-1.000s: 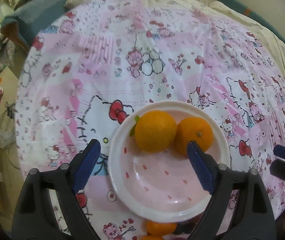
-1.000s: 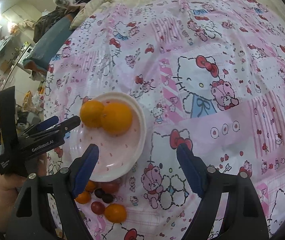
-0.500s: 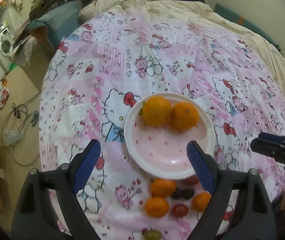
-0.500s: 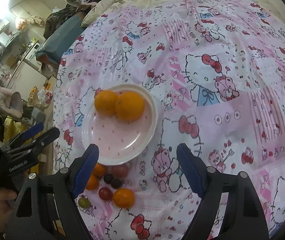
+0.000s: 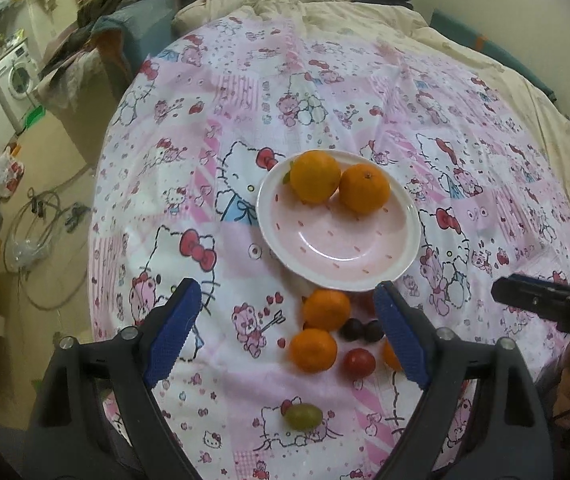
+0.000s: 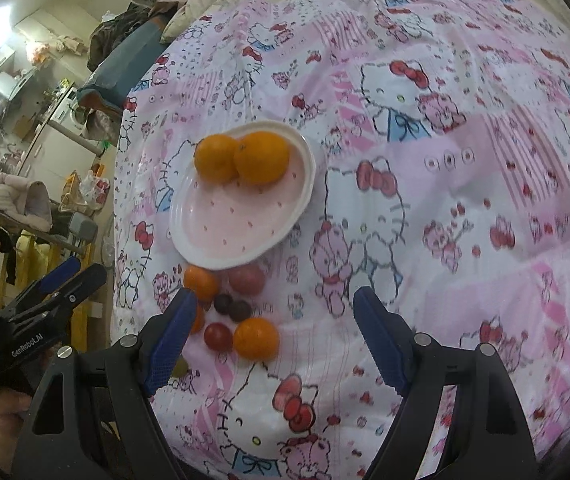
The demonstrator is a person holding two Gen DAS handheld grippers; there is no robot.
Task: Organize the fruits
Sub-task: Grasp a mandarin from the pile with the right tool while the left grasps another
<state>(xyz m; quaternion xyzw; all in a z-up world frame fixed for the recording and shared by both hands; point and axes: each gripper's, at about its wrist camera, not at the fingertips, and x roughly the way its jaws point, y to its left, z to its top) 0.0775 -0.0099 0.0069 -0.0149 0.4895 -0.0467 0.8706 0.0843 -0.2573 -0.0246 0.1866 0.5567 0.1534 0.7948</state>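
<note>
Left gripper (image 5: 285, 336) open and empty, right gripper (image 6: 273, 336) likewise; two oranges (image 5: 315, 176) touching on pink plate (image 5: 337, 256); small fruits (image 5: 319, 309) clustered just beside plate on patterned bedspread (image 5: 365, 80)

Both tools (image 5: 285, 336) (image 6: 273, 338) apparently agape, empty

White-rimmed pink ceramic plate (image 5: 401, 208) sits mid pink cartoon-print bedspread (image 5: 325, 80); two round orange mandarins (image 5: 315, 176) touching at plate's far side. Loose mandarins, dark grapes (image 5: 352, 328) & red cherry tomato (image 5: 359, 363) clustered just in front of plate; oval green grape (image 5: 303, 416) nearer still, apart
</note>
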